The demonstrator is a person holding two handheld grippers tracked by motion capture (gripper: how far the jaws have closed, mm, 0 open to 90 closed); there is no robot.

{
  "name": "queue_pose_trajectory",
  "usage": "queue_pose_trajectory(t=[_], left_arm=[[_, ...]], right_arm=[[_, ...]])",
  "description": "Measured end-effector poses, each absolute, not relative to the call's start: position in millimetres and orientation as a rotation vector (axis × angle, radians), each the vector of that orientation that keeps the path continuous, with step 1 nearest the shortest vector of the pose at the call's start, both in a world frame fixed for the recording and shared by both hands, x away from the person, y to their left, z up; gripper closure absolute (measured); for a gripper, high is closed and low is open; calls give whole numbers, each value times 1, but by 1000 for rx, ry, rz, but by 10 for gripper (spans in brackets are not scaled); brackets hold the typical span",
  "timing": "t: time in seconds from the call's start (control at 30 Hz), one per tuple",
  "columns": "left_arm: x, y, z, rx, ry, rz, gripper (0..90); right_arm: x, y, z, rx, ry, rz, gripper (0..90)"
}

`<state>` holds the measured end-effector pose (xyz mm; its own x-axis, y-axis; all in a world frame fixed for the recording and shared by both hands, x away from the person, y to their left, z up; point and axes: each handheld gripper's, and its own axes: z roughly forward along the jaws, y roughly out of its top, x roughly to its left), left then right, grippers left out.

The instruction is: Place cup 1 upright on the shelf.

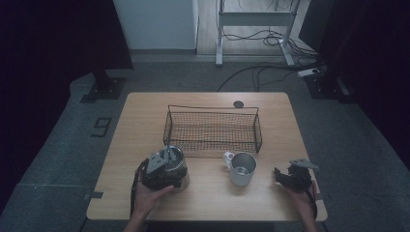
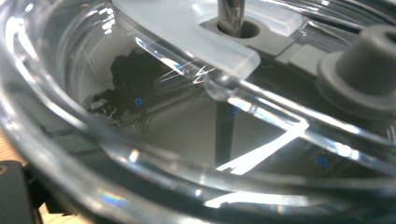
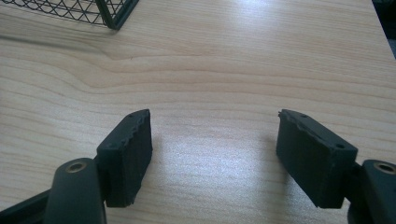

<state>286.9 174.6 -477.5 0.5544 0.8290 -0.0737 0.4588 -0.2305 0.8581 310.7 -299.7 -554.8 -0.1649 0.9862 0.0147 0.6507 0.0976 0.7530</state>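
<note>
Item: glass pot [image 1: 178,155], on bench [image 1: 208,198], not yet in basket [image 1: 212,109]; my left hand-held gripper [image 1: 162,169] on it, grip I cannot tell; right hand-held gripper [image 3: 215,149] wide, empty.

The room is dim and bluish from above, the floor around the table [image 1: 208,193] falling into near black at both sides. Close up, the clear jug [image 2: 140,116] is smeared with white glare streaks and soft blur. The tabletop near its right edge shows a pale sheen, with faint shadows under the black jaws.
</note>
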Motion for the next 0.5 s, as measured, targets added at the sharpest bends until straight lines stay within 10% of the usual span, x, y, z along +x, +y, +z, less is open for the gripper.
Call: queue_pose_trajectory(t=[0.5], left_arm=[[279, 184, -468, 1829, 1057, 518, 38]], right_arm=[[311, -300, -555, 1599, 1873, 865, 267]])
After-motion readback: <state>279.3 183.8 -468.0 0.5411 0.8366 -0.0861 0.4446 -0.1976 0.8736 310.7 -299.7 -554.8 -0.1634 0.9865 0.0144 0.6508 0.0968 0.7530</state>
